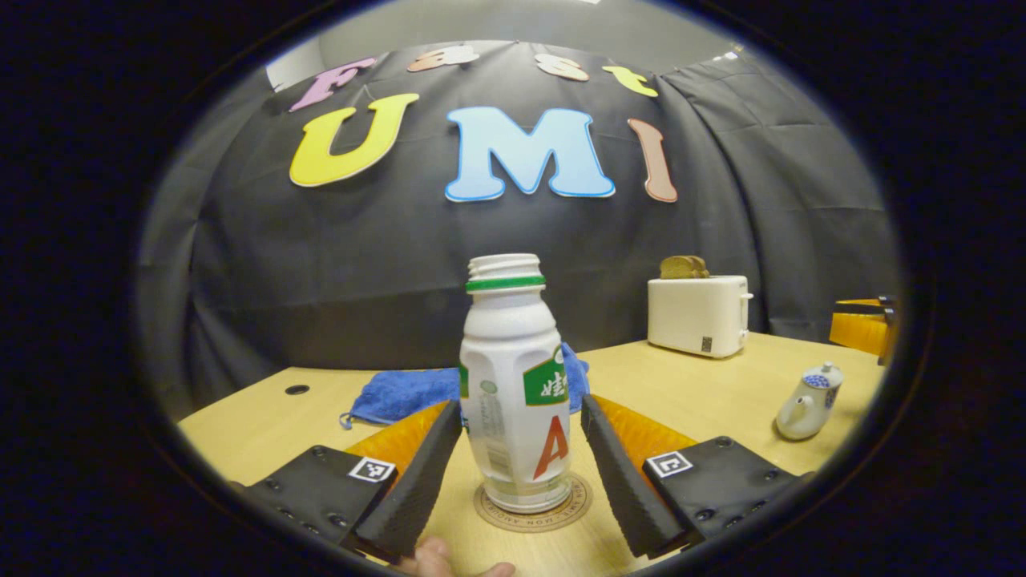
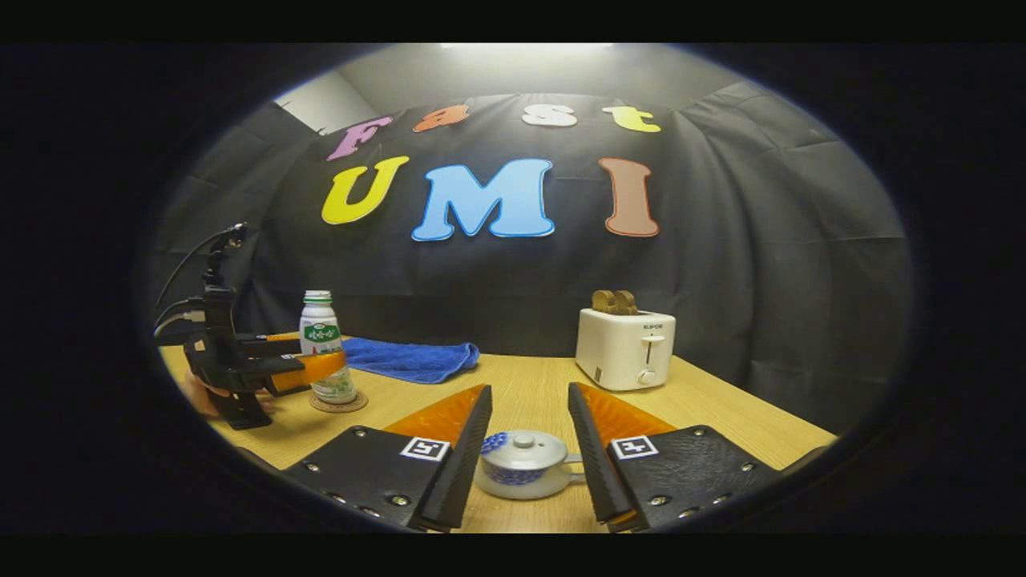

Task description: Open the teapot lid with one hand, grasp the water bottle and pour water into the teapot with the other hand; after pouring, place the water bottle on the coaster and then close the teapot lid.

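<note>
Spread fingers (image 1: 417, 473) flank bottle (image 1: 513, 393) on coaster (image 1: 533, 509) — right fingers (image 2: 465, 461) spread around lidded teapot (image 2: 525, 463).

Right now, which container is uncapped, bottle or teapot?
The water bottle on the coaster: bare threaded neck. The teapot has its lid on.

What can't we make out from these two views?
- Water level in the white plastic water bottle: opaque wall, left gripper view.
- Round cork coaster: bottle covers its middle, left gripper view.
- White and blue ceramic teapot: spout hidden behind a finger of the right gripper, right gripper view.
- Blue towel: partly behind the bottle, left gripper view.
</note>
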`<state>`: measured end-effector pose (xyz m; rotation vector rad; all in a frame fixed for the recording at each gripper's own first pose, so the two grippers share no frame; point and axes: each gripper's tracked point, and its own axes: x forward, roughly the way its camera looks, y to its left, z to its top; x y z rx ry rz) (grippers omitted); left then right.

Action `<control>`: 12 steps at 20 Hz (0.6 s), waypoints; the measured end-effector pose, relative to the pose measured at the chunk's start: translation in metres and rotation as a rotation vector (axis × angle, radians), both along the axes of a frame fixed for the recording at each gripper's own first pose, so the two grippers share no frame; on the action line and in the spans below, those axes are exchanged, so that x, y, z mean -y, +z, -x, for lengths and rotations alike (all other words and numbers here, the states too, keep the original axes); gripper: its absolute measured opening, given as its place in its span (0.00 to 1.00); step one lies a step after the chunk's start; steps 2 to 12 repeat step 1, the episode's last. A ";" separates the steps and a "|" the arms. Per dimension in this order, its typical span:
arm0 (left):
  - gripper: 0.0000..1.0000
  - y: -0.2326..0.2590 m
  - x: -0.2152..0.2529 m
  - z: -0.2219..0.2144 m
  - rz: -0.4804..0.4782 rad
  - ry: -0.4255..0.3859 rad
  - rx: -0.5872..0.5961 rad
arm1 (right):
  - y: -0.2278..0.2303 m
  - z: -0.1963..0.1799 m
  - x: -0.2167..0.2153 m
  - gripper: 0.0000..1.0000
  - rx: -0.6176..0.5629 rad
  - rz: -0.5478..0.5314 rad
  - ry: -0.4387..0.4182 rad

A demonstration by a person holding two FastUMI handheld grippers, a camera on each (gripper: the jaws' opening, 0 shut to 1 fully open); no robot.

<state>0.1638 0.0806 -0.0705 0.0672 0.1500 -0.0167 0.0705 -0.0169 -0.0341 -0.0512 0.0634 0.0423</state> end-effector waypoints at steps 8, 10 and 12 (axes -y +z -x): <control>0.98 0.003 0.001 0.007 0.029 -0.003 0.015 | 0.000 0.000 0.000 0.59 0.000 0.000 0.000; 0.98 0.003 0.001 0.007 0.029 -0.003 0.015 | 0.000 0.000 0.000 0.59 0.000 0.000 0.000; 0.98 0.003 0.001 0.007 0.029 -0.003 0.015 | 0.000 0.000 0.000 0.59 0.000 0.000 0.000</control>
